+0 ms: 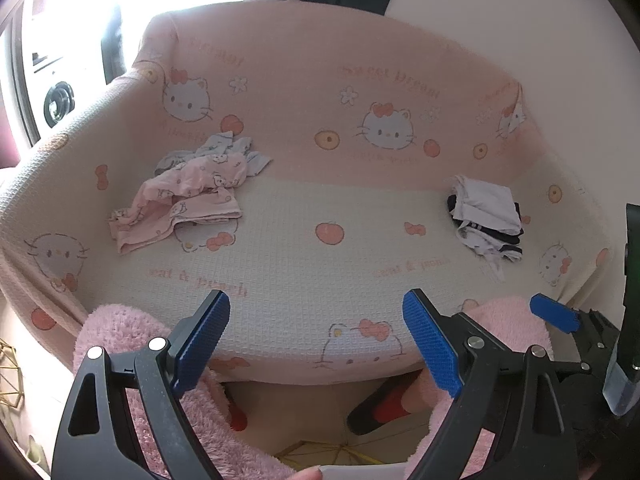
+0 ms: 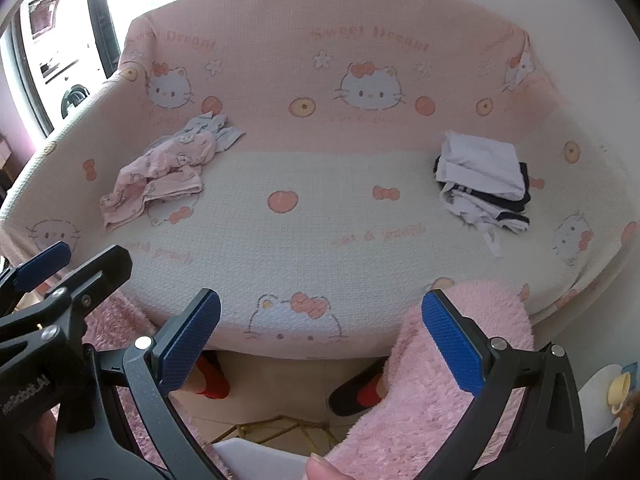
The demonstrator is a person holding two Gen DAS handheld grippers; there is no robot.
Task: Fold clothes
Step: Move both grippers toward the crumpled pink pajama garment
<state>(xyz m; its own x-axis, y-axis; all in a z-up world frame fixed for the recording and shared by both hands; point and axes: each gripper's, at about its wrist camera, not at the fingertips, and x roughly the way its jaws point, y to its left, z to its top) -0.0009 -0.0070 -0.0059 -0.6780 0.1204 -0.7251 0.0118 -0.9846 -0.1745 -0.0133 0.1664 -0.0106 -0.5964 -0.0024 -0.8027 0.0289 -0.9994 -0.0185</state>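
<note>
A crumpled pink printed garment (image 1: 180,204) (image 2: 154,182) lies on the left of the sofa seat, with a pale blue printed garment (image 1: 224,152) (image 2: 212,130) bunched behind it. A stack of folded white and navy clothes (image 1: 486,216) (image 2: 482,176) sits on the right of the seat. My left gripper (image 1: 316,340) is open and empty, held in front of the sofa's front edge. My right gripper (image 2: 320,338) is open and empty beside it. Each gripper shows at the edge of the other's view.
The sofa wears a pink and cream cat-print cover (image 1: 320,248) (image 2: 304,232). The person's legs in fluffy pink trousers (image 1: 132,360) (image 2: 452,380) and dark and red slippers (image 1: 380,408) (image 2: 356,396) are below. A window is at the left, a wall at the right.
</note>
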